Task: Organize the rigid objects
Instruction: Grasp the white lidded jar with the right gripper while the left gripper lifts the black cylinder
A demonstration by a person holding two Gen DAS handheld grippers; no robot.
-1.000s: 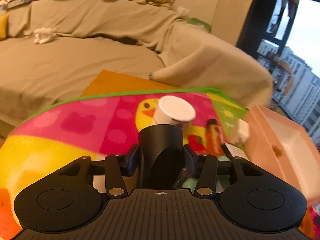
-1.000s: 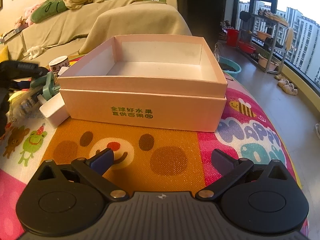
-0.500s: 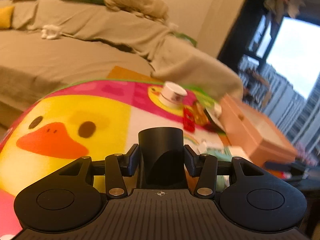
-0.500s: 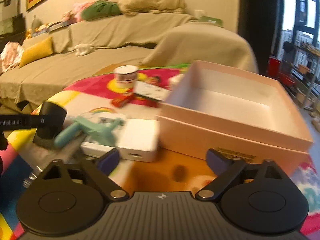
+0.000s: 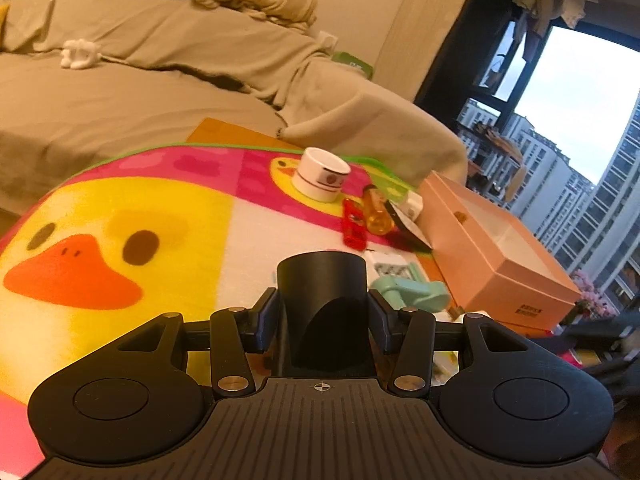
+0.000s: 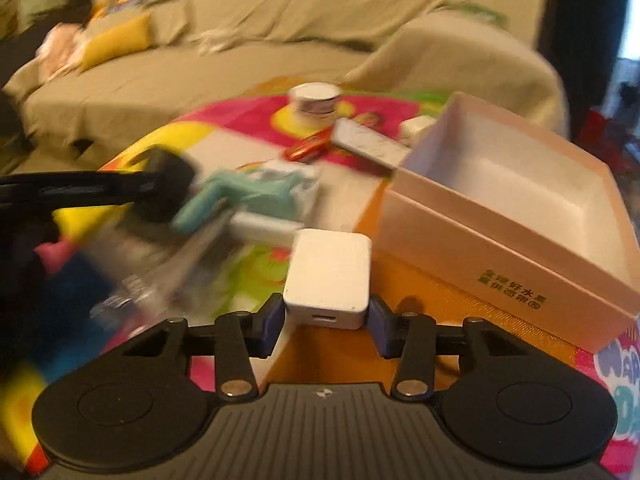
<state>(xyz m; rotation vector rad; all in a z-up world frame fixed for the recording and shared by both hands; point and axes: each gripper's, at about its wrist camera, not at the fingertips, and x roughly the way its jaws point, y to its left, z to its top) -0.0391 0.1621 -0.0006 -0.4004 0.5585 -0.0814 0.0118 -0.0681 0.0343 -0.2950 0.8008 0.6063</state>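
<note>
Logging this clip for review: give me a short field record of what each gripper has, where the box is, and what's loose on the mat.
left gripper: shut on black cylinder
right gripper: jaws just closing, pads on white charger
box: pink, open, empty as far as seen, right of charger
mat: white jar, red lighter, amber bottle, teal tool
blur: right view smeared on its left

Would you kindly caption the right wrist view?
Right gripper closing on white charger beside the open pink box.
</note>
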